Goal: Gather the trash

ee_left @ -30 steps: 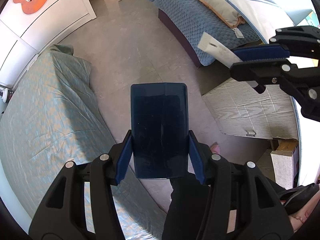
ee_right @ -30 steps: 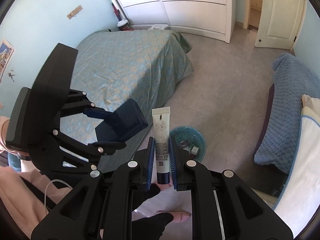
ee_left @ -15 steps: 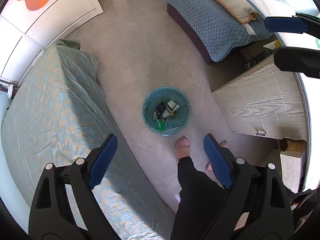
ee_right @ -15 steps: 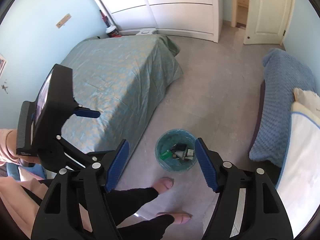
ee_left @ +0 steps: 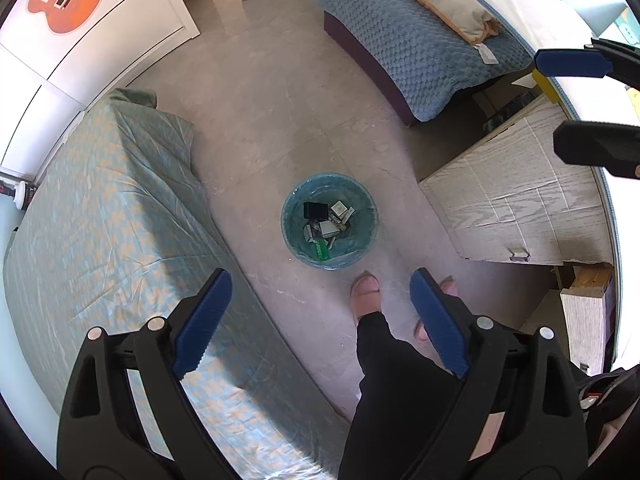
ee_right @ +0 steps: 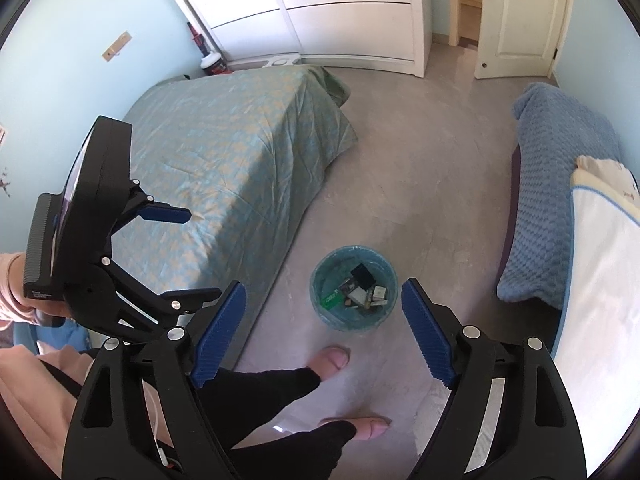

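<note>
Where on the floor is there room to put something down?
Bare floor lies between the green bed and the blue bed, toward the wardrobe. It is crowded by the trash bin, where the person's feet stand.

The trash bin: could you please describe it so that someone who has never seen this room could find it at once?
Look at the grey floor between the two beds. The trash bin stands there near the teal-covered bed, just ahead of the person's feet. It is the only round container on the floor, lined with a blue-green bag and holding small boxes and wrappers.
</note>
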A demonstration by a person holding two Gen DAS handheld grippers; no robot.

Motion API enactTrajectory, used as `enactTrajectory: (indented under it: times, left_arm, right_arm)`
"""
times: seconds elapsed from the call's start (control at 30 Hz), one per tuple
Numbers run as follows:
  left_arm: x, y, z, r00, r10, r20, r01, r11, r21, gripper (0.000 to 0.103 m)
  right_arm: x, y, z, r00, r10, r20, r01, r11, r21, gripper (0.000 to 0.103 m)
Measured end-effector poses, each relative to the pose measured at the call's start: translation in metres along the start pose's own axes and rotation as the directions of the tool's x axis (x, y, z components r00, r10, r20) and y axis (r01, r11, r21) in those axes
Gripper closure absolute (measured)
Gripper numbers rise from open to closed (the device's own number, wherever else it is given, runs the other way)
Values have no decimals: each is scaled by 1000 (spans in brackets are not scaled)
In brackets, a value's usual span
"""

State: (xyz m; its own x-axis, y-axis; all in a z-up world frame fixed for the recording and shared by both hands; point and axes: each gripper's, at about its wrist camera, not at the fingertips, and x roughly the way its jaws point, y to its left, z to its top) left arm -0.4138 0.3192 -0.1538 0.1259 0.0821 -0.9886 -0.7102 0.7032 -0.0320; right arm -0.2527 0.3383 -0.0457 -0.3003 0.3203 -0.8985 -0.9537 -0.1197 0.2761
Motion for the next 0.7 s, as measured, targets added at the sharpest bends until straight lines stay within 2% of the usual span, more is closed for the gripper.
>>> enactTrajectory:
  times: [0.3,0.5,0.7]
  left_arm:
    - [-13,-19,0,999,7,44,-9,999,50,13]
    - [-26,-50,9,996,-3,86,-8,991,134,11]
    - [-34,-93,26,992,-43,120,14,972,233,9]
  right_arm:
    - [-17,-5,-21,999,-17,31,15,997,71,22]
    - [-44,-17,-46,995,-55,83,42,987,158,19]
    - [-75,-37,-87,988,-111,108,77,956,282,16]
